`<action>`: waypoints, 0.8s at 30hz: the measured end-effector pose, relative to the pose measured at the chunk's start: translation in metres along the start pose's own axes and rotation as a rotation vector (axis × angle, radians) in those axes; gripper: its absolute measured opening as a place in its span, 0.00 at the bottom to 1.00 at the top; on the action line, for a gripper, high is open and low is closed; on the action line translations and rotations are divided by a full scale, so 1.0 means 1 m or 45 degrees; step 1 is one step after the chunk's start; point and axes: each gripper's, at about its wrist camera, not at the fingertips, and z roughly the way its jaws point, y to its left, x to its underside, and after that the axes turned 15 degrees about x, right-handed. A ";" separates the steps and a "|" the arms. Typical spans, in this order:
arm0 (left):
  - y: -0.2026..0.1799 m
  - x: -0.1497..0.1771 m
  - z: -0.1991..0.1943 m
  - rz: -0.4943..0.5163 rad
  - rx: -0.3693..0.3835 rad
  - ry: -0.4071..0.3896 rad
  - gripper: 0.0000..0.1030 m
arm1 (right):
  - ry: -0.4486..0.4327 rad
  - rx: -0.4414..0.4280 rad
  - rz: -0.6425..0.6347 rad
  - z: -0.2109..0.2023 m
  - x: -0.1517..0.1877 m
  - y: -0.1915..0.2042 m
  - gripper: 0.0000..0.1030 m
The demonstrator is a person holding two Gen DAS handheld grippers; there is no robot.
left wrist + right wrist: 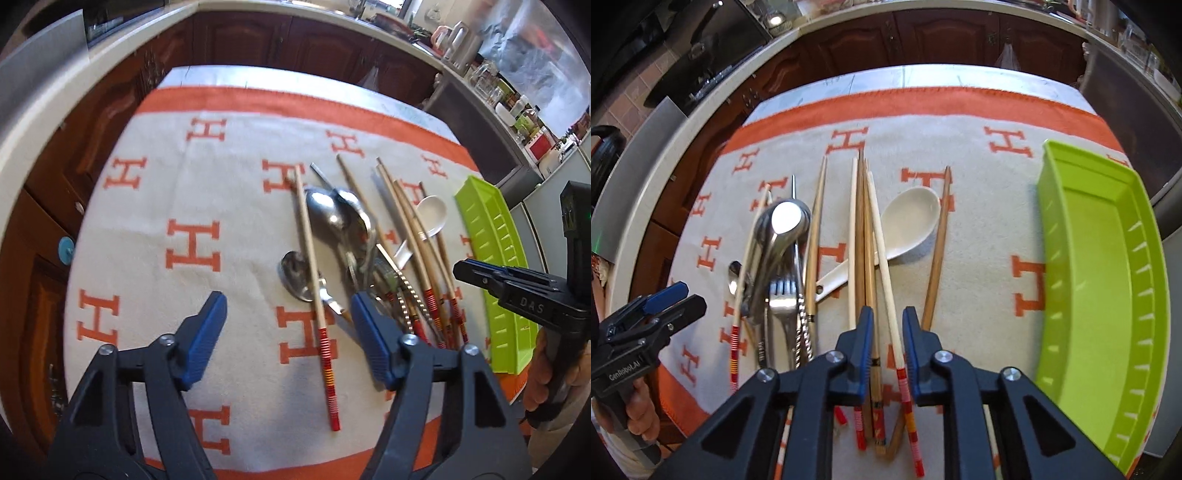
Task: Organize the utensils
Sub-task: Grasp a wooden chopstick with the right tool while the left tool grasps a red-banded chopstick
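Observation:
A pile of utensils lies on an orange and white cloth (pixel 155 206): metal spoons (pixel 328 214), a fork (pixel 783 299), a white ceramic spoon (pixel 912 221) and several wooden chopsticks (pixel 864 236) with red-striped ends. My left gripper (pixel 288 314) is open above the cloth, straddling one chopstick (pixel 314 280) at the pile's left edge. My right gripper (pixel 888 328) is partly open, low over the chopsticks, with two chopsticks lying between its fingers; it also shows in the left wrist view (pixel 476 273). An empty lime green tray (pixel 1108 280) stands to the right.
The cloth covers a small table (pixel 923 75) in a kitchen. Dark wooden cabinets (pixel 258 40) and a pale countertop (pixel 44 122) curve round behind. Jars and bottles (pixel 517 107) crowd the counter at the right. The left gripper shows at the left edge of the right wrist view (pixel 679 295).

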 end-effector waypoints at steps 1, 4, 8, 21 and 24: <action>0.003 0.000 0.003 -0.005 0.002 0.003 0.62 | 0.012 0.004 0.000 0.005 0.000 0.000 0.15; 0.007 0.001 0.010 -0.004 0.006 0.011 0.58 | 0.043 0.007 0.001 0.016 -0.001 -0.002 0.09; 0.005 -0.001 0.017 0.008 0.020 0.035 0.48 | 0.038 -0.004 -0.006 0.019 0.000 -0.004 0.08; -0.016 0.003 0.013 0.071 0.048 0.103 0.36 | -0.118 -0.121 0.114 -0.040 0.014 -0.025 0.05; -0.018 0.008 0.018 0.065 0.032 0.126 0.36 | -0.136 -0.136 0.121 -0.054 0.022 -0.030 0.05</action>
